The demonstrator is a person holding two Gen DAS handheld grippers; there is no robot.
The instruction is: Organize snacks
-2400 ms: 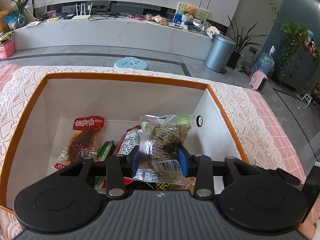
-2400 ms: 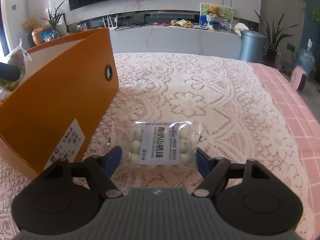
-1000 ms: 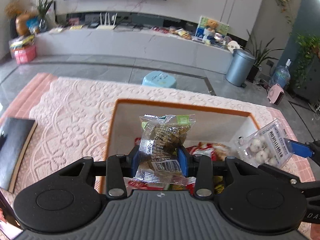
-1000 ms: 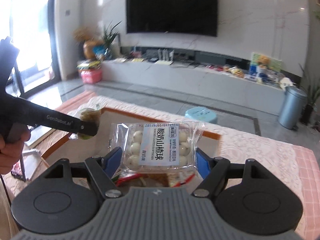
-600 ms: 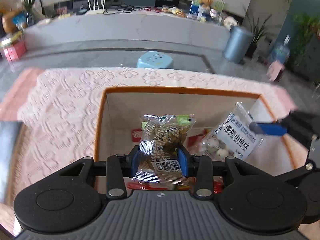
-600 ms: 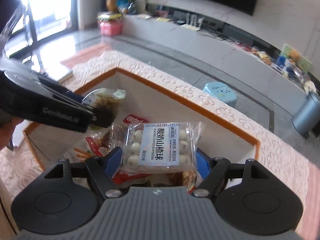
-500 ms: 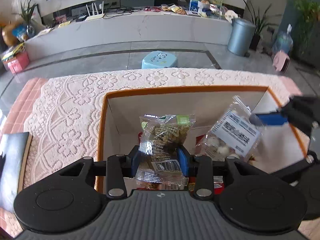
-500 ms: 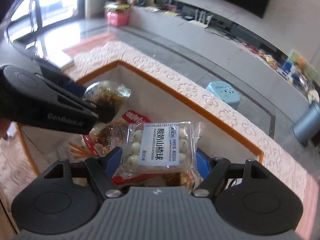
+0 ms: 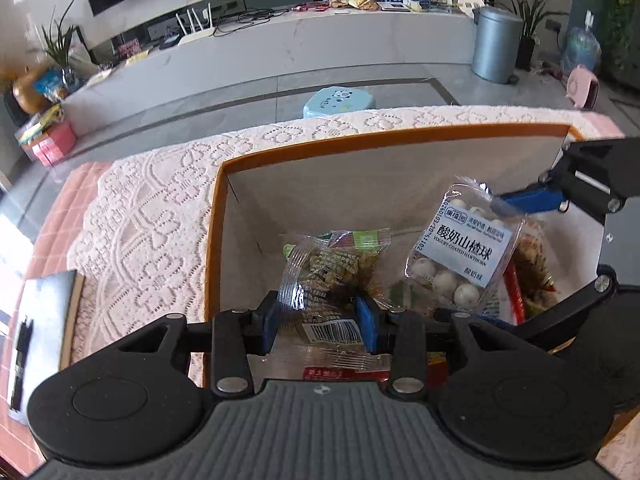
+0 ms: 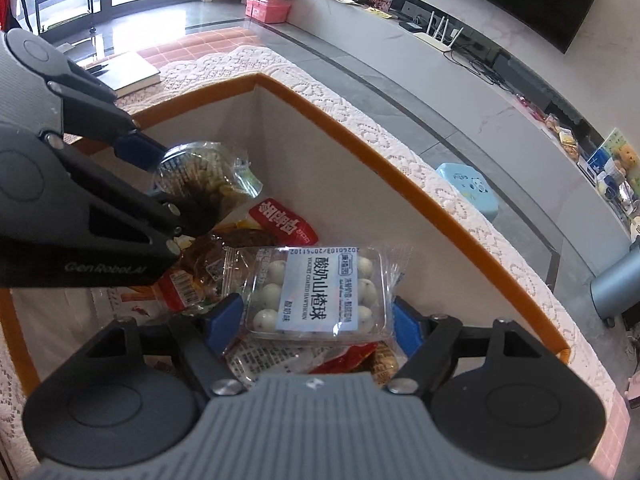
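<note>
Snacks are over the orange-rimmed box point(image 9: 304, 150) now! Yogurt-coated hawthorn pack point(image 10: 316, 292), clear rigid plastic over white balls, sits between the right gripper point(image 10: 318, 322) jaws, which have just been opening; the right pad looks clear of it. Both grippers tilt steeply downward. Left gripper point(image 9: 320, 320) pinches a crinkly clear packet point(image 9: 334, 268) above glossy wrappers; lace tablecloth point(image 9: 148, 216) beneath.

Your box point(image 9: 344, 148) sits on the lace cloth point(image 9: 160, 216), a notebook point(image 9: 36, 332) on the table to its left. Inside lie snack packs point(image 10: 280, 224). Over them, your hawthorn pack point(image 9: 460, 256) hangs right of the nut pack point(image 9: 332, 264). A stool point(image 9: 340, 100) stands behind the table.
</note>
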